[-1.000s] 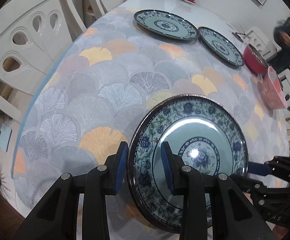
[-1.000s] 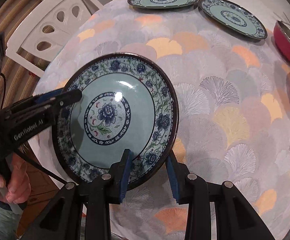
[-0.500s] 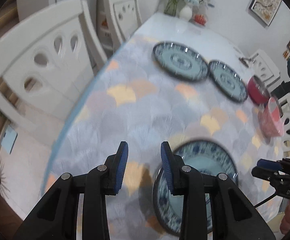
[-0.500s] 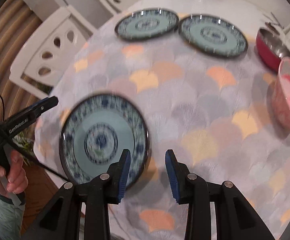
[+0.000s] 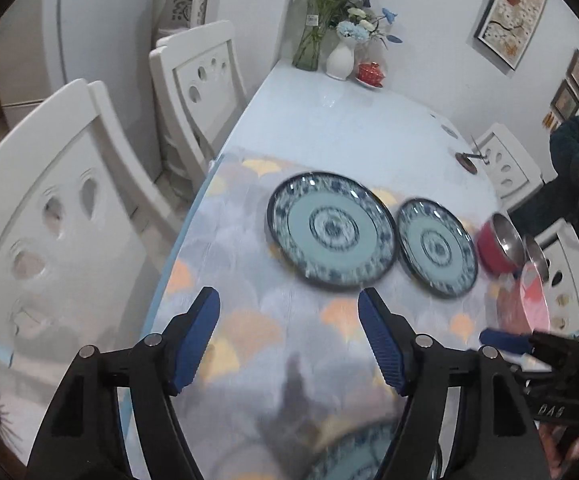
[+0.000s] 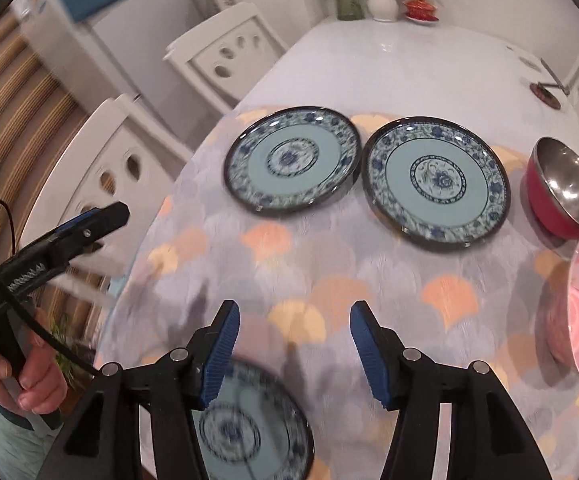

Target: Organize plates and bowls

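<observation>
Left wrist view: the left gripper [image 5: 289,312] hangs above the patterned tablecloth [image 5: 249,240], jaws spread and opening, nothing between them. At twelve o'clock from the fingers lies a blue-rimmed plate [image 5: 331,229]; a second plate [image 5: 435,247] sits just beside it at two o'clock. Further round at three o'clock stand a red bowl [image 5: 497,246] and a pink bowl [image 5: 529,300]. A third plate [image 5: 353,452] peeks in at six o'clock, partly hidden. White chairs [image 5: 49,216] line the nine o'clock side.

Right wrist view: the right gripper [image 6: 293,334] is above the cloth too, jaws apart and opening, empty. The third plate [image 6: 257,424] lies flat at six o'clock, under the left finger. The left gripper [image 6: 89,220] shows at nine o'clock in a hand [image 6: 21,376].
</observation>
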